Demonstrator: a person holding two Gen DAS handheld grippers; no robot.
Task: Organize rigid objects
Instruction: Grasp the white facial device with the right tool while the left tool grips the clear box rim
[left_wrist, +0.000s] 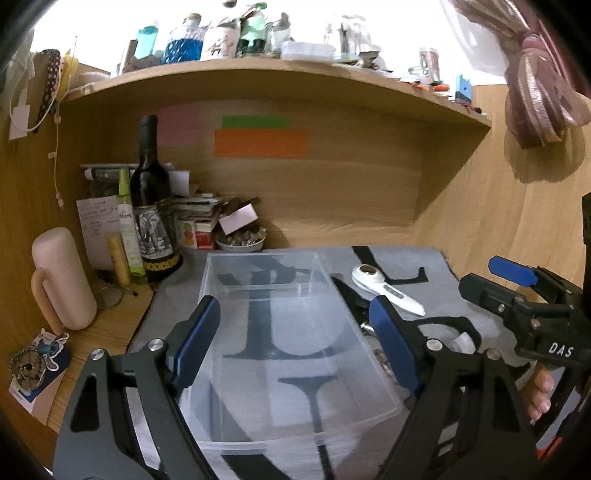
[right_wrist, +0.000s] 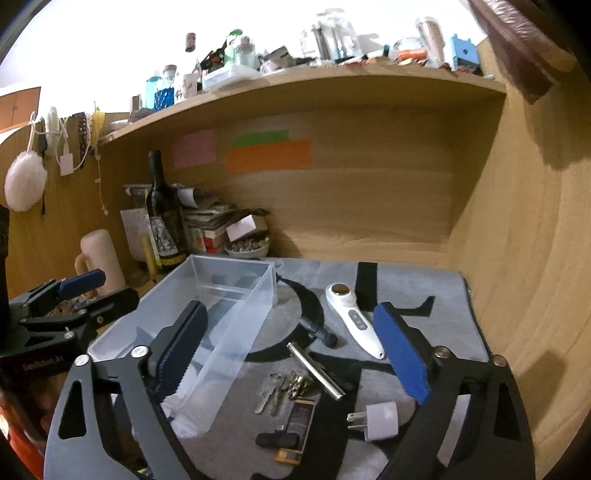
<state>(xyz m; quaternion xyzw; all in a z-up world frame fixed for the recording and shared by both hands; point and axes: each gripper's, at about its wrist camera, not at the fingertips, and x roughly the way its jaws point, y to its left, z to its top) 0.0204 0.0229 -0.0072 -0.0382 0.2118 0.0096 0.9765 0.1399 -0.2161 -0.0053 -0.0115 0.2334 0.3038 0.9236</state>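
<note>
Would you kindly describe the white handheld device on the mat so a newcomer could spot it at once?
Start at the grey mat on the wooden desk and find the clear plastic bin. To the bin's right lies the white handheld device, slim and tapering to a point. Its round brown-centred head and grey buttons distinguish it from the metal cylinder, keys and plug adapter nearby.

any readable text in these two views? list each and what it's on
"DAS": white letters on the black right gripper.
"GenRobot.AI": faint print on the black left gripper body.
Dark glass wine bottle label: elephant picture, gold band lettering too blurred.
Handwritten white paper note: illegible.
Grey mat with large black letters: only fragments visible.
</note>
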